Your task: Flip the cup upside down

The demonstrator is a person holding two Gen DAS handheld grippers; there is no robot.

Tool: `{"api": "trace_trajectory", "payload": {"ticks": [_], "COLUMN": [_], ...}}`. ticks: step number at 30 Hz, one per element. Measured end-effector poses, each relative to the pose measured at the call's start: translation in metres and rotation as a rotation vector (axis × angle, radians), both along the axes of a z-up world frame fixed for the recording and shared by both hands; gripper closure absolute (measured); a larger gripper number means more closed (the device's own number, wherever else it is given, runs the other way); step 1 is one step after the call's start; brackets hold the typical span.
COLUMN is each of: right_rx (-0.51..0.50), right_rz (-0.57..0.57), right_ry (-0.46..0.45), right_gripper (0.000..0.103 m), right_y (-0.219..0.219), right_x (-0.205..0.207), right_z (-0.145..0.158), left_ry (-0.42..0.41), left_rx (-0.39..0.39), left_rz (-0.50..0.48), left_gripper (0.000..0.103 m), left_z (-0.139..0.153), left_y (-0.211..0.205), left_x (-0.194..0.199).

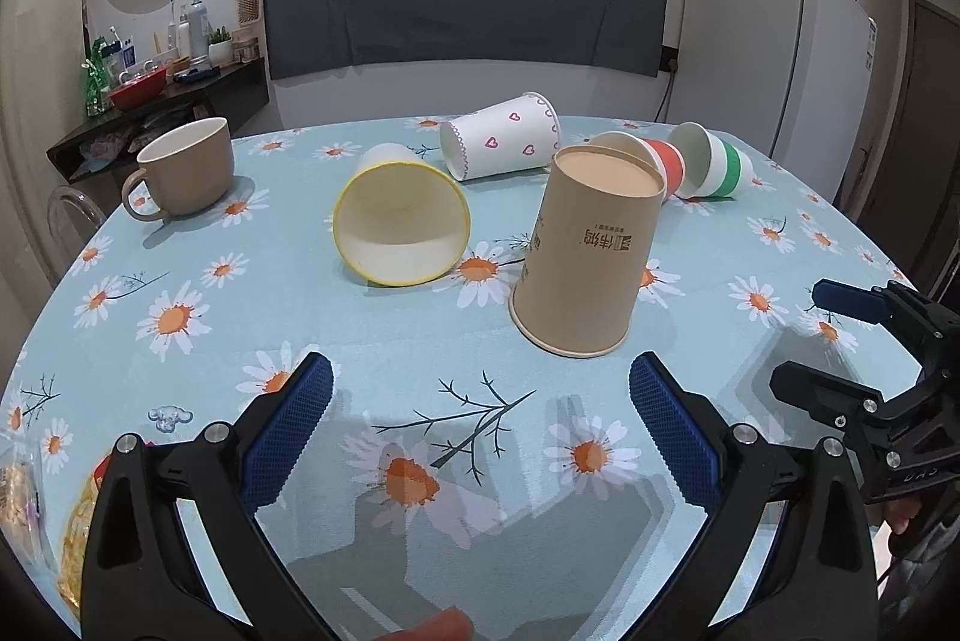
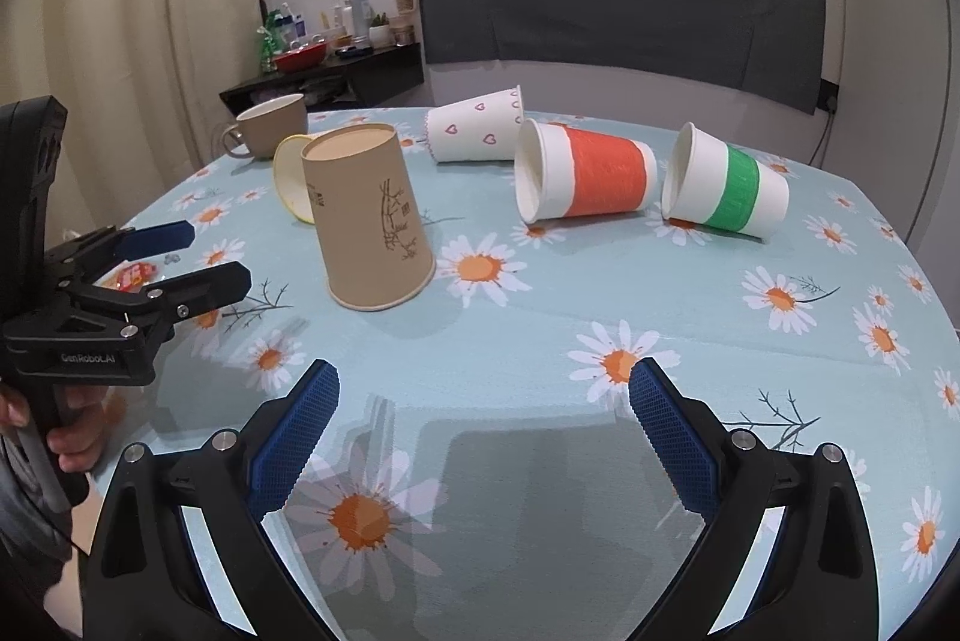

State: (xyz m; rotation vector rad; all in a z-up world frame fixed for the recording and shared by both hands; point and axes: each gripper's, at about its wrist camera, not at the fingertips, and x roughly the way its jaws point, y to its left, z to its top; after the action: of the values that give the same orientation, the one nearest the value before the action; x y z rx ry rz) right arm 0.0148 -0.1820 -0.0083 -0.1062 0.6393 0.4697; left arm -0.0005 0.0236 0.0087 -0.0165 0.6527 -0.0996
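A brown paper cup stands upside down on the table, mouth down; it also shows in the right wrist view. A yellow-rimmed cup lies on its side to its left, and behind it in the right wrist view. A heart-print cup, a red-banded cup and a green-banded cup lie on their sides farther back. My left gripper is open and empty, short of the brown cup. My right gripper is open and empty over bare cloth.
A tan mug stands upright at the far left of the daisy-print table. Snack packets lie at the near left edge. A dark shelf with bottles and a white fridge stand beyond the table.
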Motion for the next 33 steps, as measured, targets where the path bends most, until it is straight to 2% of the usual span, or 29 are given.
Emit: {"api": "trace_trajectory", "payload": {"ticks": [2, 7, 11, 17, 23, 29, 33], "right_rx": [0.004, 0.016, 0.048, 0.063, 0.067, 0.060, 0.062], "right_rz": [0.002, -0.008, -0.024, -0.035, -0.033, -0.024, -0.027], "right_ry": [-0.005, -0.010, -0.009, -0.019, -0.017, -0.023, -0.026], "right_gripper": [0.010, 0.010, 0.010, 0.010, 0.010, 0.010, 0.010], "right_y": [0.002, 0.000, -0.006, -0.009, -0.010, -0.008, -0.009], "right_x": [0.000, 0.001, 0.001, 0.000, 0.000, -0.001, -0.001], "right_z": [-0.001, -0.002, -0.002, -0.001, -0.001, -0.001, -0.001], "left_ry": [0.008, -0.021, -0.025, -0.016, 0.003, 0.019, 0.011], "left_rx": [-0.023, 0.021, 0.007, -0.007, 0.005, -0.015, 0.008], "left_rz": [-0.018, -0.038, -0.043, -0.005, -0.006, -0.005, 0.007], "left_gripper": [0.006, 0.006, 0.006, 0.006, 0.006, 0.006, 0.006], "left_z": [-0.002, -0.002, -0.002, -0.004, -0.005, -0.007, -0.007], "left_y": [0.002, -0.006, -0.003, 0.001, 0.000, 0.003, 0.002], "left_x": [-0.002, -0.009, -0.011, -0.010, -0.008, -0.005, -0.006]}}
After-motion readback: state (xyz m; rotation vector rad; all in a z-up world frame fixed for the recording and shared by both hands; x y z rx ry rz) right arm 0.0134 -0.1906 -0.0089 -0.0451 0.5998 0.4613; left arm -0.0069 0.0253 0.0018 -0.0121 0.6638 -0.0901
